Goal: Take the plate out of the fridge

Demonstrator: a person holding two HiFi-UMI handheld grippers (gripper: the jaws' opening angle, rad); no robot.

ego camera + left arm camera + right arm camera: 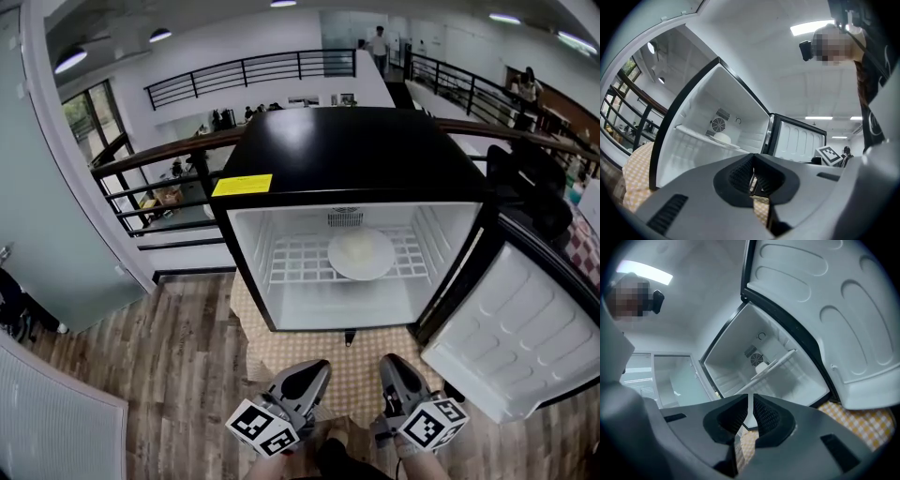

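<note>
I'm standing on a wood-plank floor on an upper level. A black railing runs behind, and a checked mat lies under a small black fridge.

The left tool and right tool sit low in my head view, side by side. Both point roughly level at the open cabinet. Each has its jaws drawn together, with only a thin slit between the pads and nothing in either. Both hang over the mat, short of the fridge's front edge.

The plate lies flat on the white wire shelf, right of centre and toward the back wall, below the fan grille.

The door is swung wide to the right, its lower corner near the right tool. On the left side I have open floor.
</note>
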